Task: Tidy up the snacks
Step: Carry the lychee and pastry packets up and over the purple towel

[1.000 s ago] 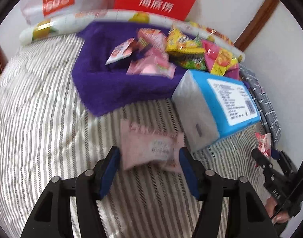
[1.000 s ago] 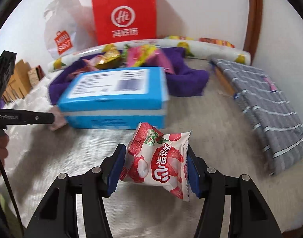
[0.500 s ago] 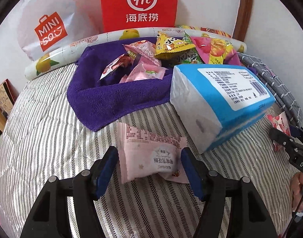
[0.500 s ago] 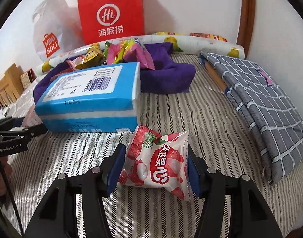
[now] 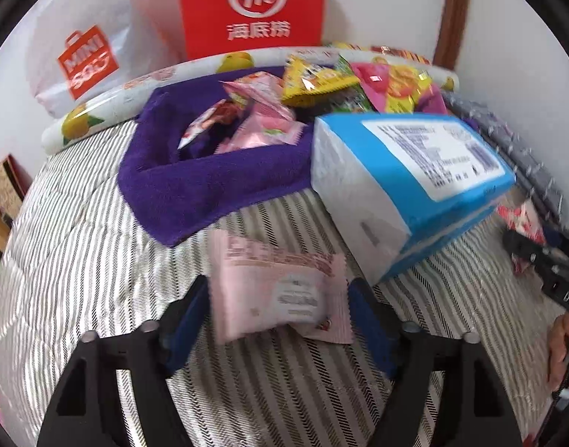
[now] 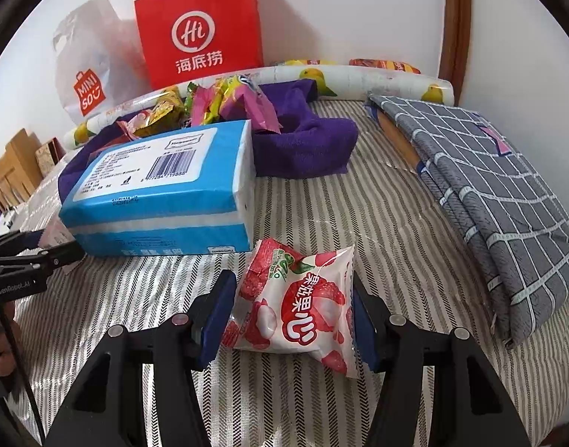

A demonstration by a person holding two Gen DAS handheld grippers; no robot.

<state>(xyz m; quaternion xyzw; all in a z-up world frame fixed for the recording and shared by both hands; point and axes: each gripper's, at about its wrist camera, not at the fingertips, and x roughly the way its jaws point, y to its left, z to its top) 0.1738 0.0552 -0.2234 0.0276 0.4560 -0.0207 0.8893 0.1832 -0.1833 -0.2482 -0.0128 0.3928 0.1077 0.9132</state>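
Observation:
A pale pink snack packet lies blurred on the striped bedcover between the jaws of my left gripper. Those jaws are opening, and a gap shows on each side of the packet. My right gripper is shut on a red and white lychee snack packet, held just above the bedcover in front of the blue tissue pack. Several more snack packets are heaped on a purple towel behind the tissue pack.
A red paper bag and a white plastic bag lean on the back wall behind a fruit-print roll. A folded grey checked cloth lies at the right. Wooden boxes stand at the far left.
The left jaws have spread apart and let go of the pink packet, which now rests on the bedcover. The left view has rolled level. The right gripper keeps its hold on the lychee packet.

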